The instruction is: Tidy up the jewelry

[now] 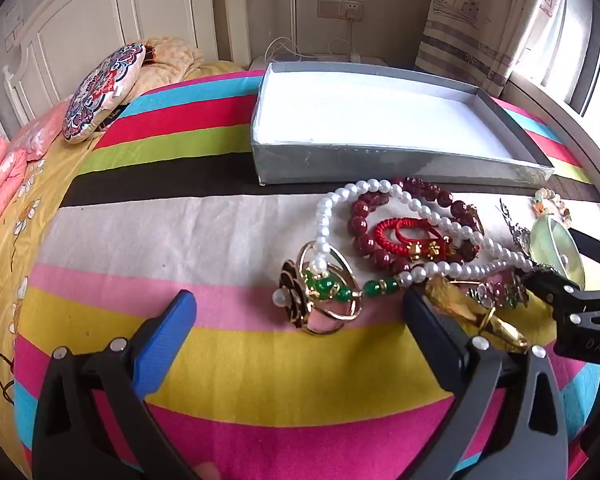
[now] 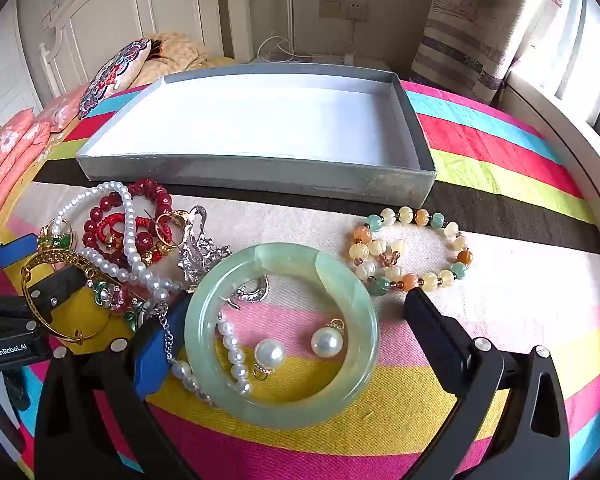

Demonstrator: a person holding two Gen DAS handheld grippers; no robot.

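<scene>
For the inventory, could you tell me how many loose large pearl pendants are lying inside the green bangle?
2. Both lie inside the green bangle: one pearl pendant nearer the pearl strand, the other pearl pendant to its right. Others may be hidden in the pile.

- My left gripper (image 1: 300,316) tips steeply downward, jaws spread as wide as they go, nothing pinched between them.
- Its blue pad (image 1: 168,336) sits out on the left, the dark finger (image 1: 432,332) on the right.
- My right gripper (image 2: 288,332) tilts down at the same steep angle, jaws gaping just as wide, gripping nothing.
- The two sit side by side, close together: each one's fingertips poke into the edge of the other's camera view.
</scene>
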